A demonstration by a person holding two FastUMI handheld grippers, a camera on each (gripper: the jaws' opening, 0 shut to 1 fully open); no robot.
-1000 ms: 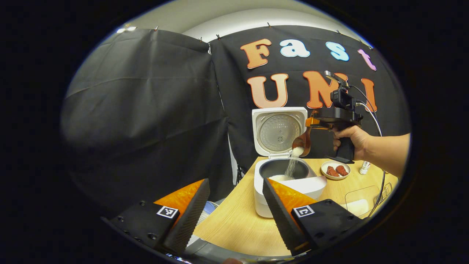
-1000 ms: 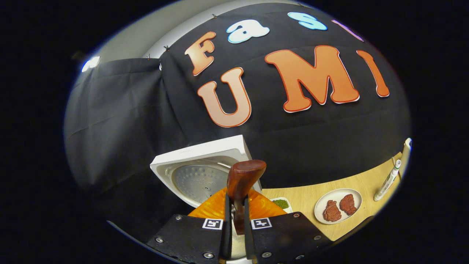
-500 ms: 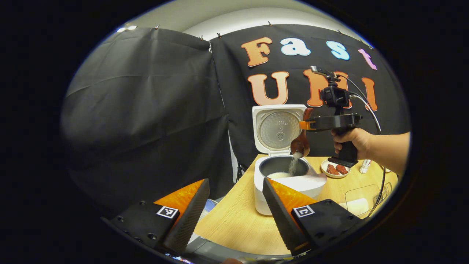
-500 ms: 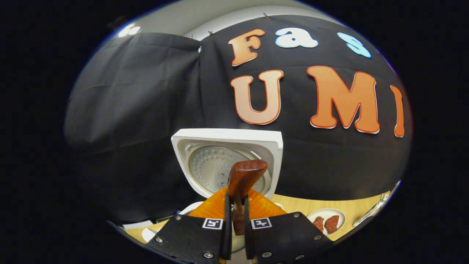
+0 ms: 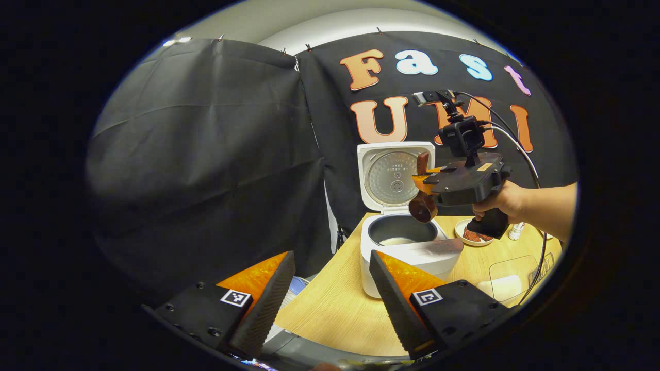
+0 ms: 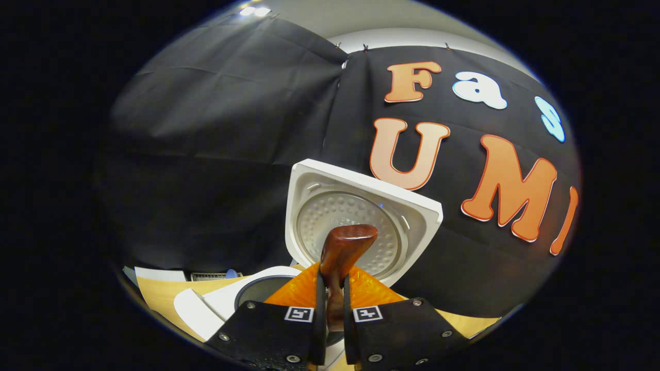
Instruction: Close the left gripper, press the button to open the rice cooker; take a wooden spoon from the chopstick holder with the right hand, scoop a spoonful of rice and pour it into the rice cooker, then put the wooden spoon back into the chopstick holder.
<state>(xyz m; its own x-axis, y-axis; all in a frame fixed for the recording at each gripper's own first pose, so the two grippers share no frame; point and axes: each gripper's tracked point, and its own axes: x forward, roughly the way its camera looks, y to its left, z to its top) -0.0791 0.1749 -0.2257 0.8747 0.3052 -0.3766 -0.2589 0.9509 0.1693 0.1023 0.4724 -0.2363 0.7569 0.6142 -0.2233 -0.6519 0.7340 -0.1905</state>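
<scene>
The rice cooker point(image 5: 399, 242) is stood open on the wooden table point(image 5: 335, 314), lid raised, with a small heap of rice point(image 5: 396, 240) seen in its pot. The wooden spoon point(image 5: 423, 198) is clamped between both fingers of the right gripper point(image 5: 422, 181), bowl hung above the pot. The left gripper point(image 5: 330, 299) is held wide open, nothing gripped. A clear container point(image 5: 508, 281) holding rice is placed near a plate point(image 5: 472, 238) of red pieces.

Left gripper point(image 5: 330, 288) is just hanging low with its fingers point(image 5: 268, 299) spread wide apart, nothing between them. Right gripper point(image 6: 330, 309) is up higher, held in a hand point(image 5: 502, 201) with a bare forearm reaching in from the right side, and its jaws are squeezed tight on the wooden spoon point(image 6: 340, 252) handle.
</scene>
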